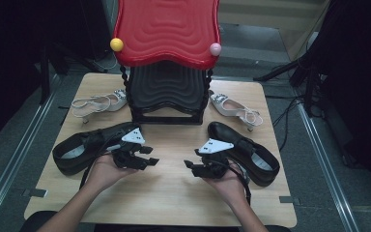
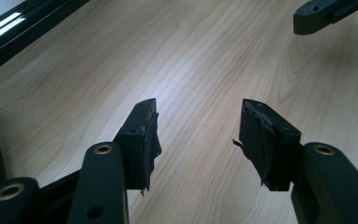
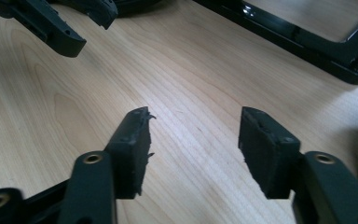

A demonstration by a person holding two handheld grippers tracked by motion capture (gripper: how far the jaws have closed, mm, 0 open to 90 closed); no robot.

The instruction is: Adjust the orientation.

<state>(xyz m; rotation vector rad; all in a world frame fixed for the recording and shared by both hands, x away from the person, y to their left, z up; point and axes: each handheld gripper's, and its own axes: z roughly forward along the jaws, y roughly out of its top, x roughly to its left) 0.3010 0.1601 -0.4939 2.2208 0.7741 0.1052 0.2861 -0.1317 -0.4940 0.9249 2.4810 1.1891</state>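
My left gripper [image 1: 150, 155] [image 2: 198, 105] is held low over the wooden table [image 1: 169, 198], pointing right, its jaws open with only bare wood between them. My right gripper [image 1: 191, 159] [image 3: 193, 112] faces it from the right, also open and empty. A short gap of table separates their tips. A black leather shoe [image 1: 84, 145] lies just behind the left hand. Its mate, the second black shoe [image 1: 251, 150], lies beside the right hand. In the right gripper view the left gripper's jaws reach in at the top left.
A black shoe rack [image 1: 166, 92] with a red wavy top [image 1: 166, 29] stands at the table's back middle. White heeled sandals lie on either side of it, one on the left [image 1: 99, 103] and one on the right [image 1: 234, 108]. Metal floor rails run along both table sides.
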